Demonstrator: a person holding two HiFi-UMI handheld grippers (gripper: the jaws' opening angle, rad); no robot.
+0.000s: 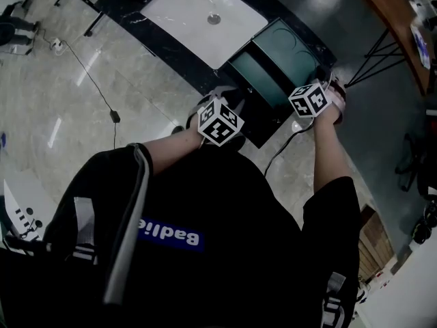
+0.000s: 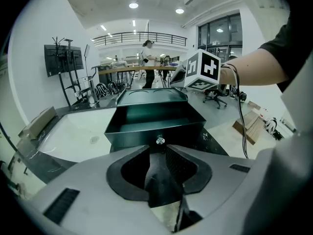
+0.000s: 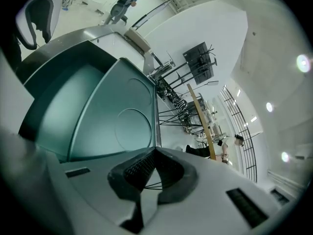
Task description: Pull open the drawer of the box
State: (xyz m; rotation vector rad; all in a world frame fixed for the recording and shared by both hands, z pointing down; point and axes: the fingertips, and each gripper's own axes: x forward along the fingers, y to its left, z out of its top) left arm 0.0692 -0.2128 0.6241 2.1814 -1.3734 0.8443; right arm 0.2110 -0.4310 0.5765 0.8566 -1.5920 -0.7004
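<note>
A dark green box (image 1: 292, 52) stands on a black counter beside a white sink. Its drawer (image 1: 254, 82) is slid out toward me, and the drawer's inside (image 2: 151, 115) looks empty. A small metal knob (image 2: 160, 140) sits on the drawer's front. My left gripper (image 2: 160, 146) is at that knob, jaws closed narrowly around it. In the head view the left gripper (image 1: 229, 102) is at the drawer's front. My right gripper (image 3: 155, 152) is shut with its tips meeting at the edge of the box's top (image 3: 128, 112). In the head view the right gripper (image 1: 326, 79) rests at the box's right side.
The white sink basin (image 1: 205, 12) lies left of the box on the black counter (image 1: 171, 53). A cable (image 1: 92, 74) runs over the marble floor. Tripod legs (image 1: 382, 46) and a curved wooden desk (image 1: 382, 12) stand to the right. A person (image 2: 147, 62) stands far off.
</note>
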